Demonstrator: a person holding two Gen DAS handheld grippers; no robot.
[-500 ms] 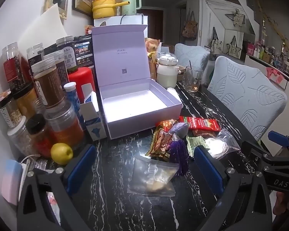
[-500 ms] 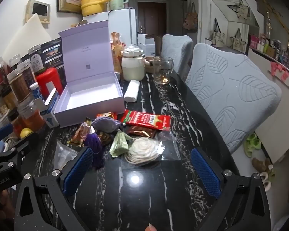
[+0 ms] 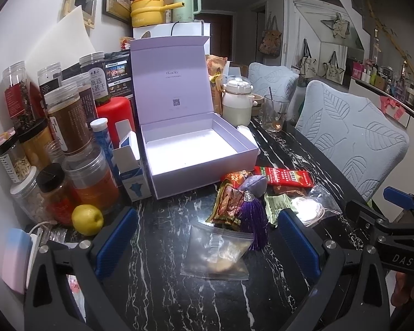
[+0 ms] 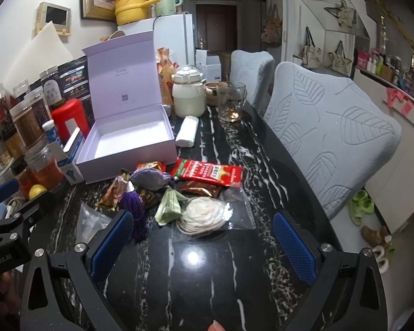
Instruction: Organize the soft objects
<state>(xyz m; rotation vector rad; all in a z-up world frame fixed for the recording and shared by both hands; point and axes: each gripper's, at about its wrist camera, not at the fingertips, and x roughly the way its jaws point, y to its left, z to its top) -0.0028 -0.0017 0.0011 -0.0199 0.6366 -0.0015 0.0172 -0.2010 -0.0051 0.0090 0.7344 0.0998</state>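
An open, empty lilac box (image 3: pixel 190 149) (image 4: pixel 129 138) stands on the black marble table. In front of it lies a pile of soft items: a purple sachet with a tassel (image 3: pixel 252 207) (image 4: pixel 149 179), a red snack pack (image 3: pixel 285 176) (image 4: pixel 209 172), brown snack packs (image 3: pixel 226 204), a green packet (image 4: pixel 168 207), a clear bag with a white coil (image 4: pixel 204 215) and a clear bag of small pieces (image 3: pixel 218 251). My left gripper (image 3: pixel 207 245) is open, low over the clear bag of pieces. My right gripper (image 4: pixel 202 245) is open, just short of the white coil bag.
Jars and bottles (image 3: pixel 69 127) and a lemon (image 3: pixel 87 219) crowd the table's left side. A white jar (image 4: pixel 187 96), a glass (image 4: pixel 231 102) and a white roll (image 4: pixel 187 131) stand behind the box. Upholstered chairs (image 4: pixel 331 127) line the right edge.
Both grippers have shifted only slightly; nothing has been picked up or moved.
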